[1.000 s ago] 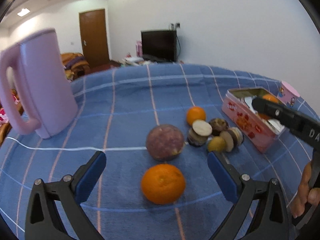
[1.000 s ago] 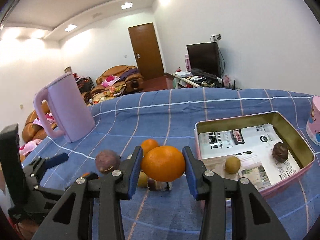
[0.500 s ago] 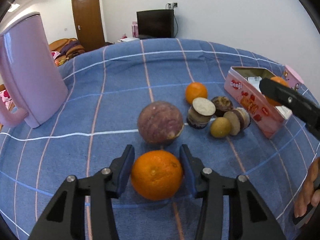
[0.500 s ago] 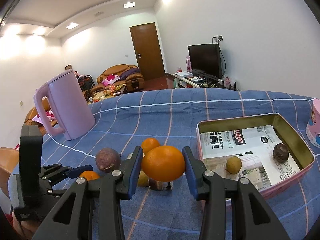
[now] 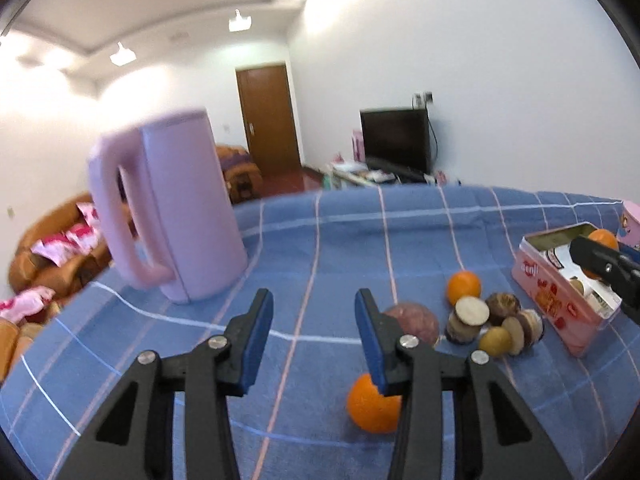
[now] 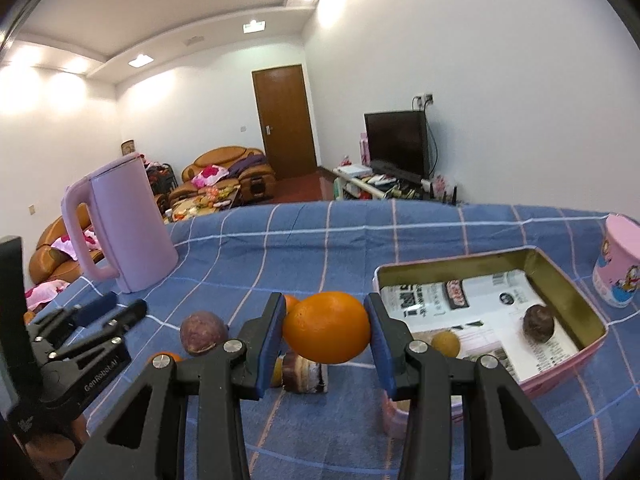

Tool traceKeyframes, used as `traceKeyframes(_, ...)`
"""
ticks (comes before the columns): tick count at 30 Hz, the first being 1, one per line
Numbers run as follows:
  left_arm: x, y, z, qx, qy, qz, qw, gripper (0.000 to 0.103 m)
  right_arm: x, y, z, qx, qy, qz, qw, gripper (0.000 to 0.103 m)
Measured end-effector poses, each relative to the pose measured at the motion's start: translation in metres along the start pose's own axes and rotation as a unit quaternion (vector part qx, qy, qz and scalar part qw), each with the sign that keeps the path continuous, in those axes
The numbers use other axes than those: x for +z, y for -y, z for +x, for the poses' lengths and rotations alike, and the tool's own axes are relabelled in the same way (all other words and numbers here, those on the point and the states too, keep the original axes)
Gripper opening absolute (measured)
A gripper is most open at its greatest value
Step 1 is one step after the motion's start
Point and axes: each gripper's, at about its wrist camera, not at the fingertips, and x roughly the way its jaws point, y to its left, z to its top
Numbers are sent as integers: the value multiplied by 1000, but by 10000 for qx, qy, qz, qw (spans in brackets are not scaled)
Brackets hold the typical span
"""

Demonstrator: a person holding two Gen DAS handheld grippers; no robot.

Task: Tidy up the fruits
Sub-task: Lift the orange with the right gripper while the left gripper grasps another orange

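My right gripper is shut on an orange, held above the cloth just left of the pink tin. The tin holds a dark passion fruit and a small yellow fruit on paper. My left gripper is partly open and empty, raised above the cloth. An orange lies on the cloth below its right finger. Beyond are a purple passion fruit, a small orange and several cut fruit pieces. The left gripper also shows in the right wrist view.
A tall pink kettle stands on the blue checked cloth at the left. A pink cartoon cup stands right of the tin. Sofas, a door and a TV lie beyond the table.
My left gripper had closed around the orange on the cloth; now it has lifted and swung left without it. The orange stays on the cloth. My right gripper still holds its orange.
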Motion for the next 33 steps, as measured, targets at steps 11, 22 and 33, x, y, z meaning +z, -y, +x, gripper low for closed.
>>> traceKeyframes(11,2,13,-2,-813,-102,-322,9961,45,1,22,-13,-233,125,-81,9996,43)
traceKeyframes(22,1,33,-11,-1476,-30,-578,9874,45,4,58,-21,-401,168,8,9991,43)
traceKeyframes(33,5,-19,-24,-1714,-134,-1137,9785,66,8,91,-32,-588,238,162,9979,43)
